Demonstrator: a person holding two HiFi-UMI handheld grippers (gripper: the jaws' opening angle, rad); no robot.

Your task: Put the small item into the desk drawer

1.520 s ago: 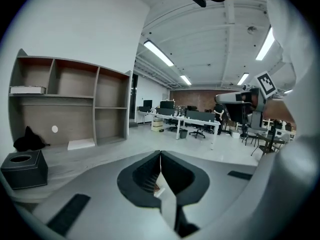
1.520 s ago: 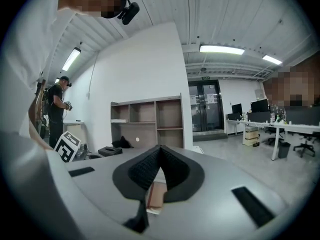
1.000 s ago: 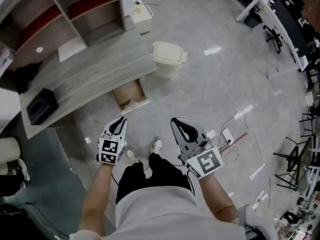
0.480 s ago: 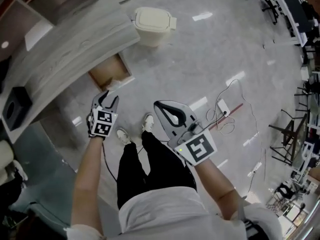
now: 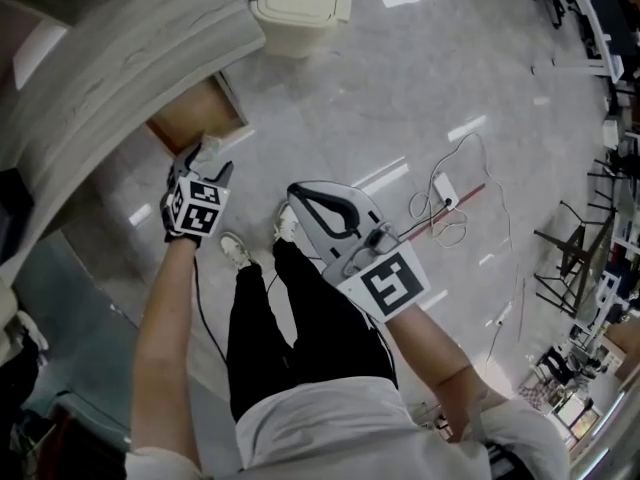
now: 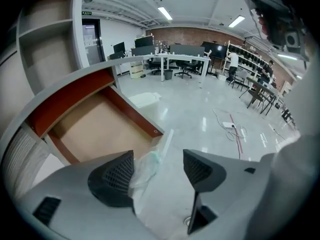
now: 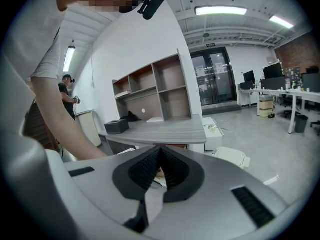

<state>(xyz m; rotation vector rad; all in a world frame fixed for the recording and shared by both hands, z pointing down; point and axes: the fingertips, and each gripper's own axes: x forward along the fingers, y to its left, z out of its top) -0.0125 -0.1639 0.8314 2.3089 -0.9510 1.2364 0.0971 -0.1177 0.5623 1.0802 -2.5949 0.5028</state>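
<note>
Left gripper view | left tongs (image 6: 159, 174) just opened | bagged item (image 6: 145, 165) between (near drawer (image 6: 95, 129)) | right tongs (image 7: 159, 166) together

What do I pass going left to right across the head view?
left gripper, its jaws just opened with a clear bag between them → right gripper → white power strip

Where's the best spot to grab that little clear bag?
Across its crumpled middle, from above, I'd guess: the clear bag is soft, narrow film that flattens easily. The left gripper's jaws have just been opening and stand either side of it.
</note>
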